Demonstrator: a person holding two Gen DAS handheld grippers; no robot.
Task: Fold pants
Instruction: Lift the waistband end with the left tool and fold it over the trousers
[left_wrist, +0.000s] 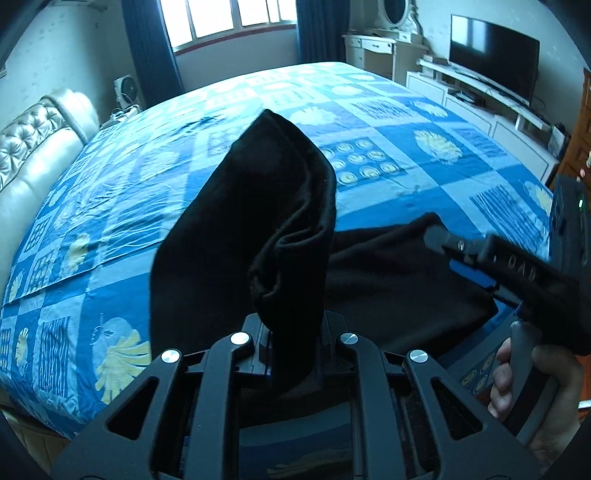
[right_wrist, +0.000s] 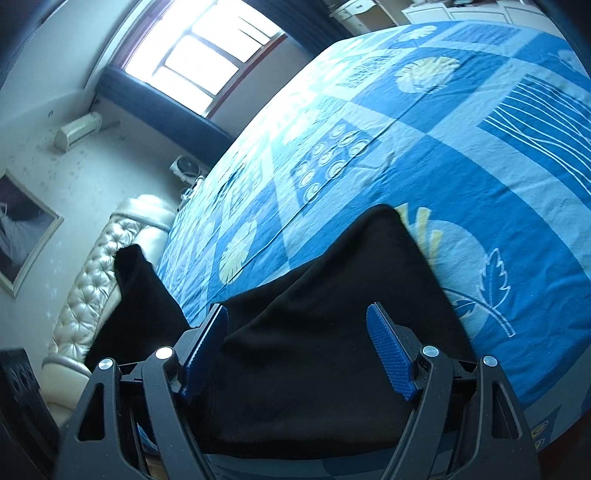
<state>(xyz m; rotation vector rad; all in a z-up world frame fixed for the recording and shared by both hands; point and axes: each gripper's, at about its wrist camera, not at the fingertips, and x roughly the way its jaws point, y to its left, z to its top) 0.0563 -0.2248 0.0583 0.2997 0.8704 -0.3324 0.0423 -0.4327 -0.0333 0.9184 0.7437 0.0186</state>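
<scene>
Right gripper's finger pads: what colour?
Blue, textured pads on black fingers; clearest in the right wrist view.

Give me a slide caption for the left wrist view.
Left gripper lifts a bunched end of black pants above the blue patterned bedspread, right gripper alongside.
</scene>
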